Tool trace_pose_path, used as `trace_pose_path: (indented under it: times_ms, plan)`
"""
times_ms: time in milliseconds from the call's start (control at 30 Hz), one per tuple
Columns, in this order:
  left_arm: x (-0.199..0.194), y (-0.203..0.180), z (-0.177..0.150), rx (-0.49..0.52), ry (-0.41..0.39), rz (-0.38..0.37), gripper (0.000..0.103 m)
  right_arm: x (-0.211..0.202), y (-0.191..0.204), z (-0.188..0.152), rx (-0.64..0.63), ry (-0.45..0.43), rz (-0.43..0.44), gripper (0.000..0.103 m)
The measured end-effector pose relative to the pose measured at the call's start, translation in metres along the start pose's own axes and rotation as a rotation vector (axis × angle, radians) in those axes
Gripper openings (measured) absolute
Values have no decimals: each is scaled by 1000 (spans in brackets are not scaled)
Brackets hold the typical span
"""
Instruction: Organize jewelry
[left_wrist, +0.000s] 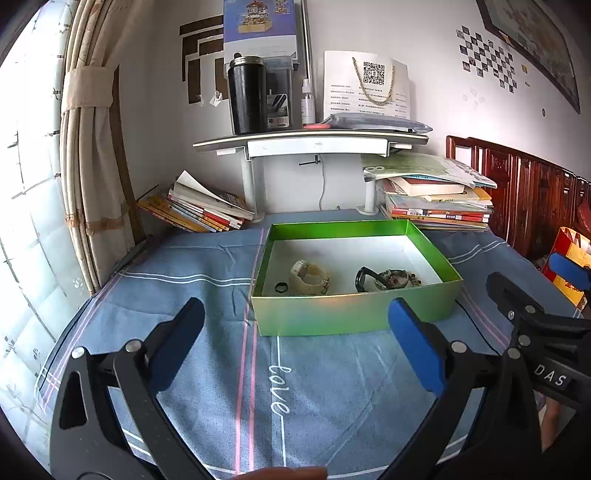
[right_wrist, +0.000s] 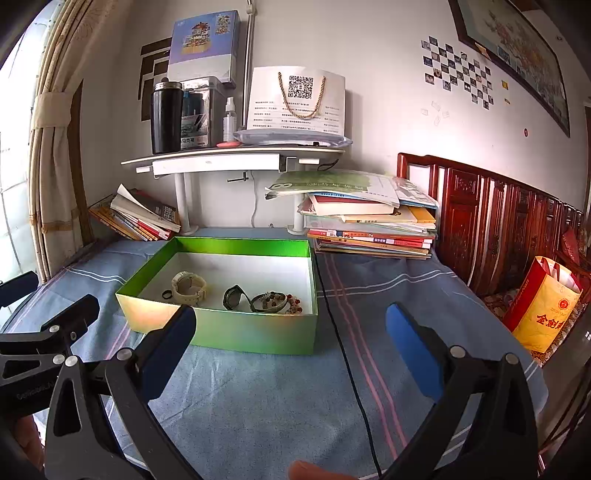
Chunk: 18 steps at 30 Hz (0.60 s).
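Note:
A green box (left_wrist: 354, 315) (right_wrist: 221, 328) stands open on the blue cloth. Inside lie a small black ring (left_wrist: 281, 287) (right_wrist: 166, 294), a cream watch (left_wrist: 309, 277) (right_wrist: 189, 286), a black watch (left_wrist: 369, 278) (right_wrist: 232, 297) and a beaded bracelet (left_wrist: 397, 277) (right_wrist: 275, 301). My left gripper (left_wrist: 295, 339) is open and empty, just short of the box's near wall. My right gripper (right_wrist: 291, 339) is open and empty, near the box's front right corner. Each gripper shows at the edge of the other's view.
Stacks of books (left_wrist: 432, 199) (right_wrist: 369, 225) and leaning books (left_wrist: 195, 206) (right_wrist: 140, 218) stand behind the box under a white shelf (left_wrist: 310, 142) with a black flask (left_wrist: 246, 94). A black cable (right_wrist: 351, 354) runs across the cloth. A wooden headboard (right_wrist: 480, 221) and a red-yellow bag (right_wrist: 543, 306) are to the right.

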<state>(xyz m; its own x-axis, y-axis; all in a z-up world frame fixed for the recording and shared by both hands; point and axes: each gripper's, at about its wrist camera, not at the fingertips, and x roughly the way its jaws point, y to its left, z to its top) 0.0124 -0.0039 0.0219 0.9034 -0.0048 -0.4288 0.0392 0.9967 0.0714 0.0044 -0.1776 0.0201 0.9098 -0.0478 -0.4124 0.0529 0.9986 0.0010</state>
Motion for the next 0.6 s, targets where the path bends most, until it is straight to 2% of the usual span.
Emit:
trace_pose_path:
  times_ms: [600]
  plan:
    - [1,4,-2,-2,8,21,99,-5,5,-1,-24,2,-8,100]
